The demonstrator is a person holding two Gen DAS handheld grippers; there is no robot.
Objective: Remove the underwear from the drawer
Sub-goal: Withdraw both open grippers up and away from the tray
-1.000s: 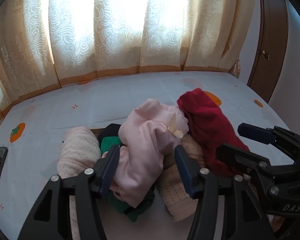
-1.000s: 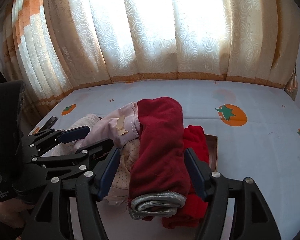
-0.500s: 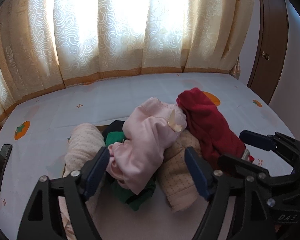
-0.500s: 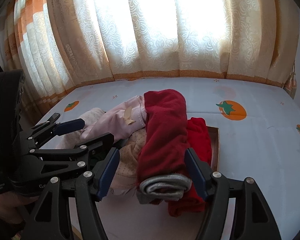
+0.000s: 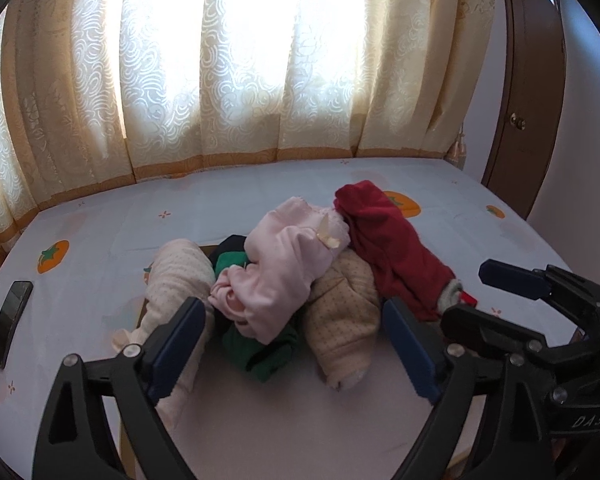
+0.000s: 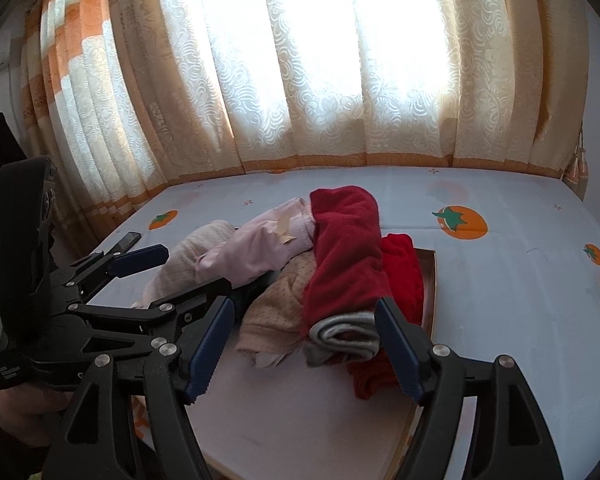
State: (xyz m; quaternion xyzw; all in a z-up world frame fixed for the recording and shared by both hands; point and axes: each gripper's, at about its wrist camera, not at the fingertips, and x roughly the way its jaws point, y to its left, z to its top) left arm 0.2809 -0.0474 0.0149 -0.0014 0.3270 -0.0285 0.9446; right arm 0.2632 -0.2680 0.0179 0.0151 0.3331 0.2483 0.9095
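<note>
A heap of underwear lies in a shallow wooden drawer (image 6: 431,280) set on the bed. On top are a pink piece (image 5: 284,268) and a dark red piece (image 5: 392,248), whose grey band (image 6: 344,334) faces me. Under them are beige dotted (image 5: 342,320), green (image 5: 256,350) and pale pink (image 5: 178,276) pieces. My left gripper (image 5: 292,344) is opening just short of the pink piece, touching nothing. My right gripper (image 6: 304,346) is opening too. The grey band lies between its pads, unpressed. Each gripper shows in the other's view: the right gripper (image 5: 466,292), the left gripper (image 6: 196,270).
A dark phone (image 5: 10,320) lies on the bedsheet to the left of the drawer. Patterned curtains (image 5: 260,80) hang behind the bed, and a brown wooden door (image 5: 532,100) stands at the right. A hand (image 6: 20,412) holds the left gripper.
The left jaws have spread wide and let go of the pink piece. The right jaws widened slightly off the red piece. Both grippers have drawn back from the heap.
</note>
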